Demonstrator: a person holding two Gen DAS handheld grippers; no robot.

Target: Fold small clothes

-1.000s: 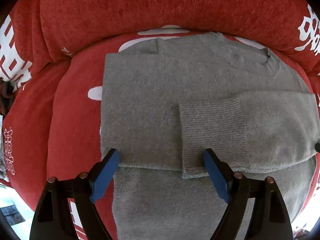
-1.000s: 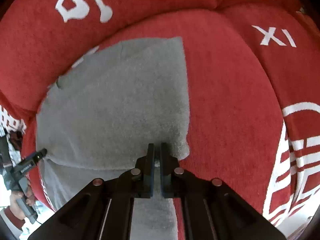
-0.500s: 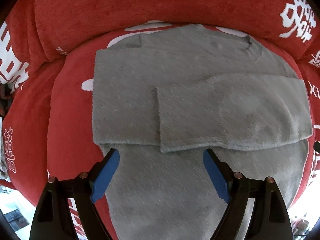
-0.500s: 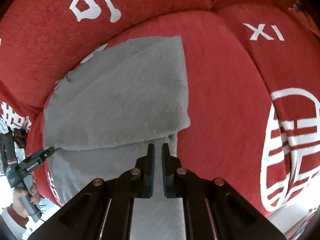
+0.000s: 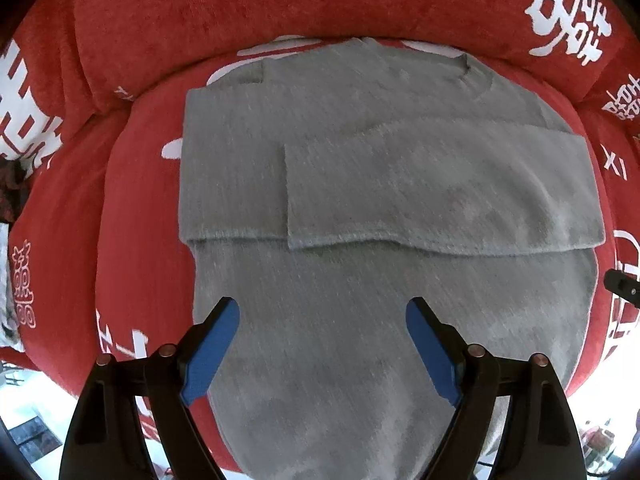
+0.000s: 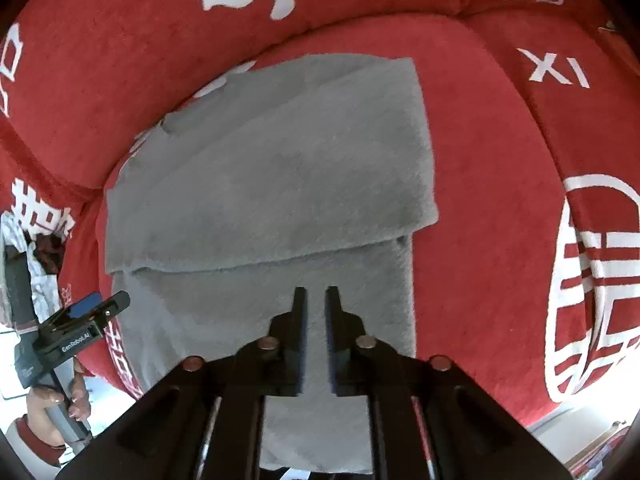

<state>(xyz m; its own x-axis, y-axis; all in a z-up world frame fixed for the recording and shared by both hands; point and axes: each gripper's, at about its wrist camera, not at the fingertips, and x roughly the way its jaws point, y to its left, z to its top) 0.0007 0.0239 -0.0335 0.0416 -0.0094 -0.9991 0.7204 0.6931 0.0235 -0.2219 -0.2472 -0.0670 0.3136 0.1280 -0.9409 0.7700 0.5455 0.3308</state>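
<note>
Left tool (image 5: 322, 344): I hold it spread wide and empty over the grey sweater's (image 5: 360, 340) lower half.
Right tool (image 6: 316, 300): its jaws are opening, no cloth between them.
Sweater: flat on the red sofa cushion (image 5: 136, 216).
Folded sleeve (image 5: 440, 192): lies loose across the chest.
Risk: I judge my next fold could drag it askew.

The lower hem of the grey knitted sweater (image 5: 360, 184) is cut off at the bottom frame edge; its surface is blurred. The red patterned cushion (image 6: 492, 200) beneath is hidden.
</note>
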